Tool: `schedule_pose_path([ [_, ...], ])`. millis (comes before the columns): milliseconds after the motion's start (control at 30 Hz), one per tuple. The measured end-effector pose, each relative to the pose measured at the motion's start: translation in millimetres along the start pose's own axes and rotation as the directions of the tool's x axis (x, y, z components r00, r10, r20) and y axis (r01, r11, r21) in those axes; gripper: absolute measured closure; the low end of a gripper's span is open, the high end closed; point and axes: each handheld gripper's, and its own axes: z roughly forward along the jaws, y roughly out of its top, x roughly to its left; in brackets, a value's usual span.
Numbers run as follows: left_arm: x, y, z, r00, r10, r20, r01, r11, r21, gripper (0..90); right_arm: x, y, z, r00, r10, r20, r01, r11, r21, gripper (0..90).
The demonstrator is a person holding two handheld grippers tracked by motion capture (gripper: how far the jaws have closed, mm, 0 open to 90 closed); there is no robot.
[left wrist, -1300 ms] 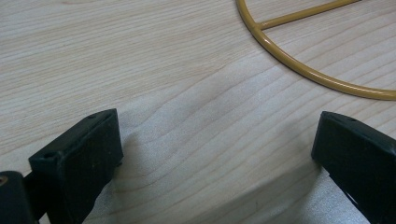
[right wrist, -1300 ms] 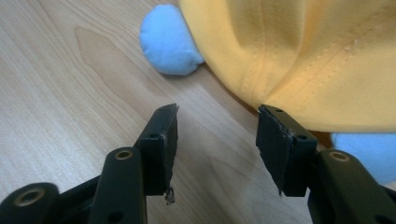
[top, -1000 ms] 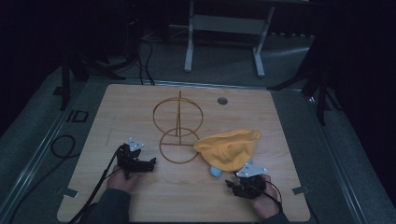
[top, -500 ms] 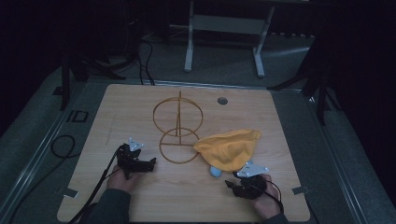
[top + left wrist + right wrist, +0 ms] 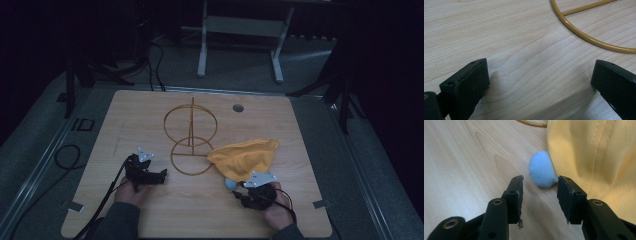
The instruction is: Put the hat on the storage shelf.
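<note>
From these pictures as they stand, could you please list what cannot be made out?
- Pale blue ball: its far side is tucked under the yellow cloth, right gripper view.
- Gold wire stand: cut off by the frame edge, left gripper view.
- Small round tabletop fitting: too small, high view.

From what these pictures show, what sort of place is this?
Probably a lab or studio for recording demonstrations: a bare wooden table in a dark room, cables across the floor, and a handheld left gripper and right gripper.
</note>
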Motion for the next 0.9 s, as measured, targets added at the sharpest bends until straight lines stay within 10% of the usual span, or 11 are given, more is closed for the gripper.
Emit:
schedule_pose_path([
  [500,0.1,0.0,0.0,1.0000,0.001,-0.001,-0.001,1.0000,-0.001,1.9,7.8,20.6,28.5,0.9955,-0.084,0.045,0.081,0.995,0.054,57.9],
  [900,0.0,0.0,0.0,1.0000,0.000,0.000,0.000,1.0000,-0.001,1.9,0.7,16.1,33.7,0.9979,-0.023,0.060,0.019,0.998,0.065,73.8],
])
